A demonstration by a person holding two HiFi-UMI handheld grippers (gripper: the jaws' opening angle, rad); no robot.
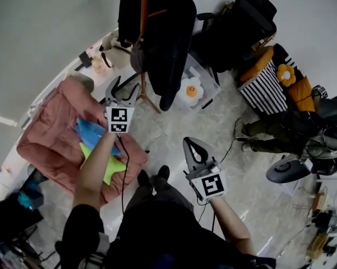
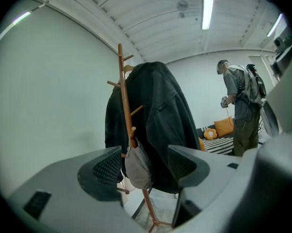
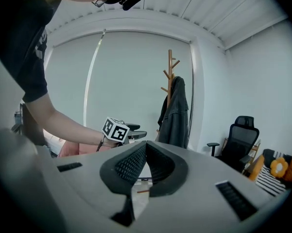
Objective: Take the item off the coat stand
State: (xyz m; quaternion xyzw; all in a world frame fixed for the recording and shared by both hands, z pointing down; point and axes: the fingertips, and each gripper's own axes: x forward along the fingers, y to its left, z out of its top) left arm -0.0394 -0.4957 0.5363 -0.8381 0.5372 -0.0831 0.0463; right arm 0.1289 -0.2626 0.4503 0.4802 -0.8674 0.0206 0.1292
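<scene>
Barely begun: the dark jacket [image 2: 160, 120] hangs on the coat stand [image 2: 122, 89], left gripper [image 2: 145, 153] spread short of it, right gripper [image 3: 145, 148] pressed together, empty.

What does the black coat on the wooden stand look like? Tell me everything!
The black coat is dark and smooth with stitched seams, maybe leather. It hangs from the upper pegs of the wooden coat stand, whose top pokes out above it, and droops in folds past the middle of the pole. A grey item hangs from a peg by its lower part. The left hand-held gripper points at it, jaws apart, not touching.
</scene>
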